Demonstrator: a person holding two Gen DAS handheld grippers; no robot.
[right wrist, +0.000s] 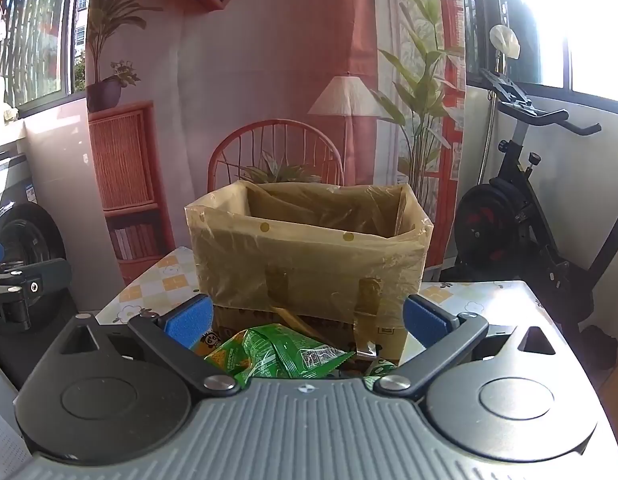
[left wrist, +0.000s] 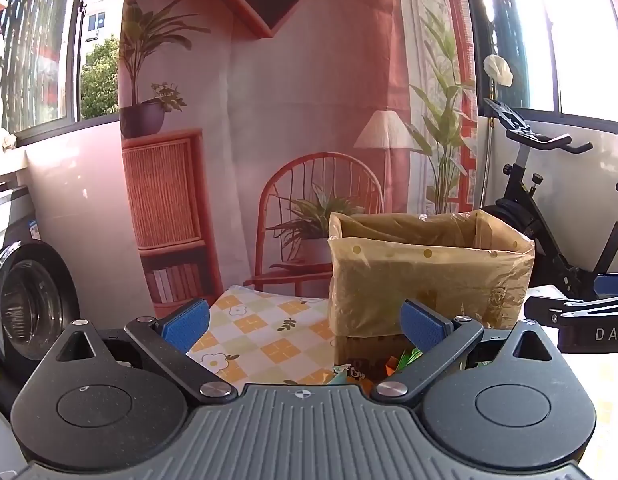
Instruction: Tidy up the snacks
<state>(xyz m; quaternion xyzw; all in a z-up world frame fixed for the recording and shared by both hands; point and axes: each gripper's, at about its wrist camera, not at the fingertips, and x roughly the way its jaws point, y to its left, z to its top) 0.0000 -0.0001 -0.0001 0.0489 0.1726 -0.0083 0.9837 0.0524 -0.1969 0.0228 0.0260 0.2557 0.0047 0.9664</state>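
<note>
A cardboard box lined with a yellowish plastic bag (right wrist: 309, 256) stands open on the table; it also shows at the right in the left wrist view (left wrist: 429, 272). Green snack packets (right wrist: 277, 354) lie in front of the box, just below my right gripper (right wrist: 307, 322), which is open and empty with blue pads (right wrist: 189, 320). Snack packets (left wrist: 357, 374) peek out by the box in the left wrist view. My left gripper (left wrist: 305, 322) is open and empty, over the tablecloth to the left of the box.
The table has a checked flower-pattern cloth (left wrist: 265, 332). A washing machine (left wrist: 25, 300) stands at the left and an exercise bike (right wrist: 541, 216) at the right. A printed backdrop (right wrist: 269, 80) hangs behind the table.
</note>
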